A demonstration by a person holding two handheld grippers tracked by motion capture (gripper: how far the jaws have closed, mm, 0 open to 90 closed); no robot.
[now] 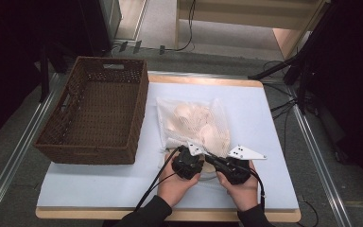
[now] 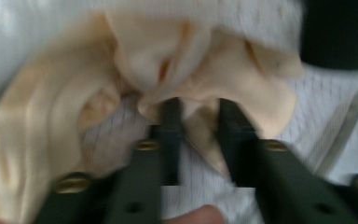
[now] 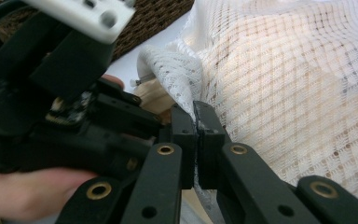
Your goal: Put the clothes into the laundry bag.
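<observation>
Both grippers work the near edge of the mesh bag point(image 1: 196, 123) on the bench point(image 1: 264, 142), close together. The right gripper point(image 3: 196, 119) has its fingers clamped tight on the white netting. The left gripper point(image 2: 200, 116) has its fingers a little apart with a fold of cream cloth point(image 2: 205, 135) between them. The wicker basket point(image 1: 94, 113) sits off to the left gripper's side.
</observation>
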